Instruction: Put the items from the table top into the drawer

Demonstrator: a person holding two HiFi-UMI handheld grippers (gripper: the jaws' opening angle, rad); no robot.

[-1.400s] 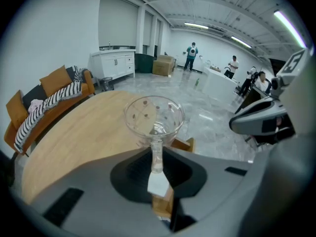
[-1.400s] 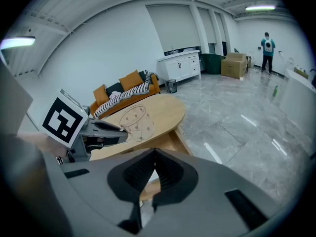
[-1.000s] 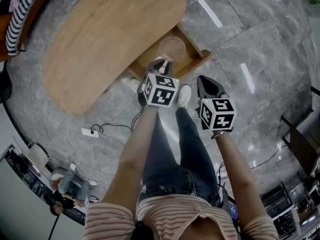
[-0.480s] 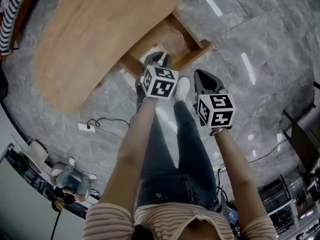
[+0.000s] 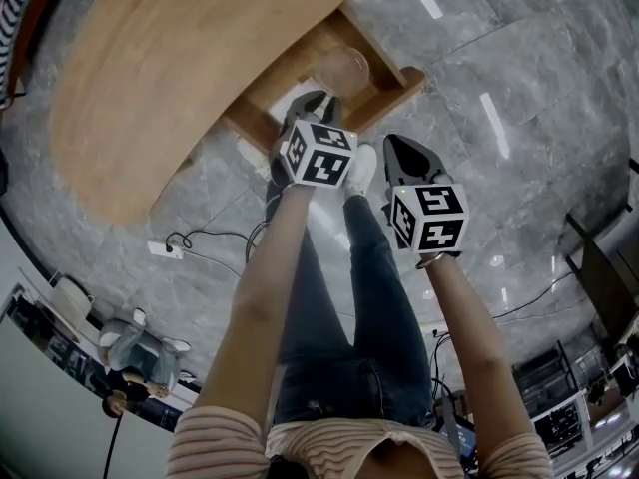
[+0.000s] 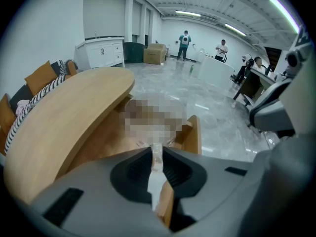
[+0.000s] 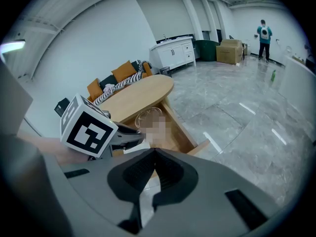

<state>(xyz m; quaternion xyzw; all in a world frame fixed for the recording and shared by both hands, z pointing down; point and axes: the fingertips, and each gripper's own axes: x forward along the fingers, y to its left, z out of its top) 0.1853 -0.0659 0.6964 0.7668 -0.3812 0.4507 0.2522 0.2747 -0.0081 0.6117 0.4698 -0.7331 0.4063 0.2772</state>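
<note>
The person is standing in front of the open wooden drawer (image 5: 391, 100), which is sticking out from under the oval wooden surface (image 5: 180, 58). Both grippers are pointing steeply down toward it.

The left gripper (image 5: 318, 104) is holding a clear round bowl (image 5: 341, 68). Its jaws are nearly together and are pinching only the thin transparent rim on the side near the person. The bowl is sitting inside the outline of the drawer, close to the front wall. From above, its mouth is looking upward, so it seems to be upright. Because it is round, it is not showing any long side. I cannot tell whether its bottom is touching the drawer floor.

The right gripper (image 5: 391, 144) is hanging just beside the left one, over the grey marble floor (image 5: 519, 88) outside the drawer front. Its jaws are closed tip to tip and are carrying nothing.

A white shoe (image 5: 365, 168) of the person is showing between the two grippers.
</note>
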